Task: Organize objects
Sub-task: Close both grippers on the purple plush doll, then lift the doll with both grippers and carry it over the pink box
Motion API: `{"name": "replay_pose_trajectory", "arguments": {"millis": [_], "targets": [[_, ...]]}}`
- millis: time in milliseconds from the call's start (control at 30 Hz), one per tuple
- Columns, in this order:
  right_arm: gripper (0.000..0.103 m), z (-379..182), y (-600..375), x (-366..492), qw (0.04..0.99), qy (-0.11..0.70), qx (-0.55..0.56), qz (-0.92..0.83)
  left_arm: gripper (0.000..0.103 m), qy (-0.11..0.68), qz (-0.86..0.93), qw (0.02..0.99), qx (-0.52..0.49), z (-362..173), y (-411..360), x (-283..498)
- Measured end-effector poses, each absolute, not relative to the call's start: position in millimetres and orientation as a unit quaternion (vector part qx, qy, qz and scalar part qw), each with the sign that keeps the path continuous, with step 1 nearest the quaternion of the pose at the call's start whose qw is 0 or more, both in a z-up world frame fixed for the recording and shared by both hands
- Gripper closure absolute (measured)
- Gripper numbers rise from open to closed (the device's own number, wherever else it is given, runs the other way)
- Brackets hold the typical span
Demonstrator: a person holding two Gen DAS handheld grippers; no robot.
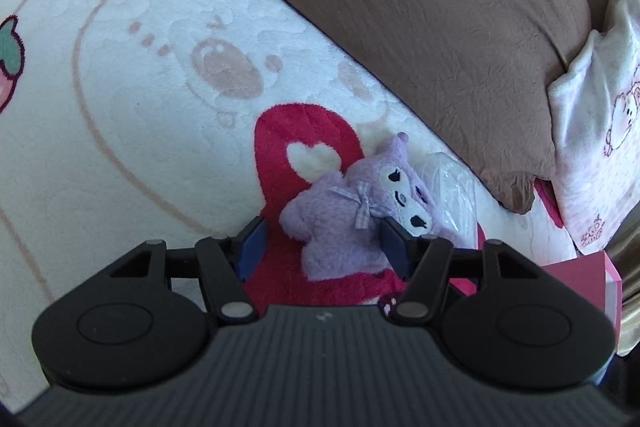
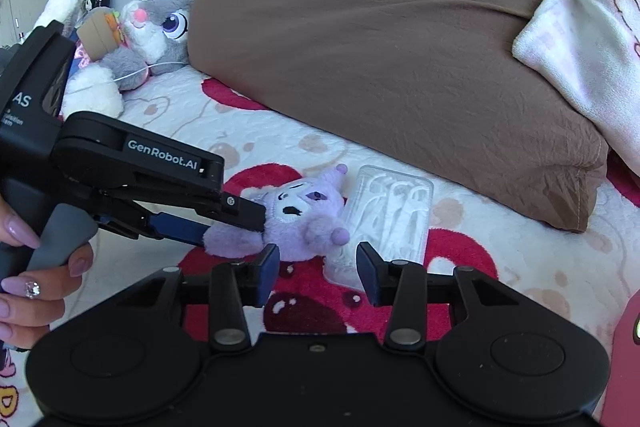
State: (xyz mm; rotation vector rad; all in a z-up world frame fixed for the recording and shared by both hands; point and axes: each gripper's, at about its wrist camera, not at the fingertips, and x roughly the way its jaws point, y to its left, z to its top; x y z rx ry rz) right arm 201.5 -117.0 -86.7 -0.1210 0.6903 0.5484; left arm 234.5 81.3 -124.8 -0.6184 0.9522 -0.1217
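Observation:
A small purple plush toy (image 1: 352, 215) with a white face and a checked bow lies on the white and red blanket (image 1: 140, 87). My left gripper (image 1: 320, 239) is open, its blue-padded fingers on either side of the plush's body. In the right wrist view the left gripper (image 2: 240, 227) comes in from the left, its fingers around the plush (image 2: 304, 219). A clear plastic pack of white floss picks (image 2: 386, 215) lies just right of the plush. My right gripper (image 2: 318, 269) is open and empty, just in front of the plush and the pack.
A large brown pillow (image 2: 380, 47) lies behind the plush. A pink-patterned white blanket (image 2: 592, 27) is piled at the right. A grey rabbit plush (image 2: 156, 27) and other toys sit at the far left. A pink box (image 1: 580, 279) stands by the bed's right edge.

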Motion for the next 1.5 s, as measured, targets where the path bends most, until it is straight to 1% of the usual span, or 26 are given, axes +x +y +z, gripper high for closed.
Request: {"name": "replay_pose_trajectory", "arguments": {"millis": [33, 67, 100, 167, 200, 233, 267, 300, 333, 367, 433, 567, 733, 800, 867, 967, 1000, 1033, 1067, 1100, 1167, 1200, 1233, 1367, 1433, 1500], "targets": [[0.055, -87, -119, 203, 0.902, 0.334, -0.054, 0.266, 0.057, 0.452, -0.07, 0.842, -0.286, -123, 79, 235], [0.055, -88, -120, 203, 0.903, 0.333, -0.051, 0.268, 0.057, 0.453, -0.081, 0.844, -0.275, -122, 77, 235], [0.055, -88, -120, 204, 0.904, 0.329, -0.05, 0.27, 0.061, 0.453, -0.083, 0.849, -0.259, -121, 75, 235], [0.055, -91, -117, 205, 0.904, 0.319, -0.054, 0.281, 0.065, 0.452, -0.088, 0.855, -0.239, -119, 71, 232], [0.059, -92, -114, 206, 0.904, 0.311, -0.063, 0.285, 0.066, 0.45, -0.087, 0.857, -0.238, -118, 71, 231], [0.069, -94, -110, 206, 0.905, 0.307, -0.079, 0.284, 0.066, 0.449, -0.086, 0.856, -0.241, -119, 72, 230], [0.071, -95, -106, 205, 0.906, 0.302, -0.095, 0.279, 0.066, 0.448, -0.085, 0.854, -0.249, -119, 73, 230], [0.08, -94, -104, 204, 0.907, 0.298, -0.102, 0.281, 0.067, 0.448, -0.083, 0.851, -0.261, -120, 75, 229], [0.085, -93, -103, 203, 0.905, 0.3, -0.1, 0.284, 0.067, 0.448, -0.081, 0.848, -0.27, -121, 77, 228], [0.086, -92, -102, 201, 0.905, 0.303, -0.101, 0.281, 0.067, 0.448, -0.082, 0.846, -0.276, -121, 78, 227], [0.087, -90, -104, 198, 0.904, 0.312, -0.094, 0.276, 0.07, 0.449, -0.09, 0.843, -0.281, -120, 78, 223], [0.087, -86, -117, 186, 0.896, 0.35, -0.031, 0.271, 0.07, 0.452, -0.103, 0.841, -0.279, -115, 77, 198], [0.088, -84, -136, 156, 0.872, 0.388, 0.02, 0.296, 0.07, 0.492, -0.123, 0.834, -0.217, -115, 64, 172], [0.088, -87, -136, 146, 0.859, 0.412, 0.004, 0.304, 0.069, 0.511, -0.139, 0.828, -0.183, -117, 54, 166], [0.088, -92, -128, 140, 0.846, 0.437, -0.048, 0.303, 0.069, 0.524, -0.146, 0.82, -0.176, -118, 50, 162], [0.082, -92, -134, 139, 0.846, 0.43, -0.059, 0.31, 0.065, 0.527, -0.155, 0.816, -0.179, -114, 53, 159], [0.075, -92, -137, 140, 0.847, 0.429, -0.056, 0.309, 0.063, 0.523, -0.152, 0.821, -0.173, -112, 55, 157], [0.066, -93, -140, 142, 0.848, 0.429, -0.052, 0.308, 0.062, 0.518, -0.145, 0.826, -0.166, -109, 56, 156], [0.062, -92, -141, 142, 0.849, 0.425, -0.049, 0.31, 0.061, 0.515, -0.14, 0.83, -0.161, -108, 57, 155], [0.055, -91, -143, 142, 0.85, 0.419, -0.047, 0.317, 0.06, 0.514, -0.135, 0.832, -0.16, -107, 59, 154], [0.048, -90, -142, 143, 0.847, 0.41, -0.054, 0.334, 0.058, 0.501, -0.142, 0.835, -0.175, -106, 62, 153], [0.048, -90, -140, 143, 0.847, 0.406, -0.058, 0.338, 0.052, 0.494, -0.152, 0.836, -0.183, -106, 63, 152], [0.048, -91, -137, 144, 0.848, 0.399, -0.064, 0.342, 0.049, 0.492, -0.154, 0.836, -0.186, -105, 62, 152], [0.047, -100, -124, 151, 0.85, 0.397, -0.08, 0.336, 0.049, 0.494, -0.146, 0.839, -0.176, -107, 58, 156], [0.045, -102, -120, 154, 0.85, 0.398, -0.072, 0.337, 0.049, 0.494, -0.141, 0.839, -0.178, -110, 59, 159], [0.041, -106, -117, 156, 0.851, 0.397, -0.067, 0.336, 0.048, 0.493, -0.137, 0.839, -0.186, -111, 60, 162]]}}
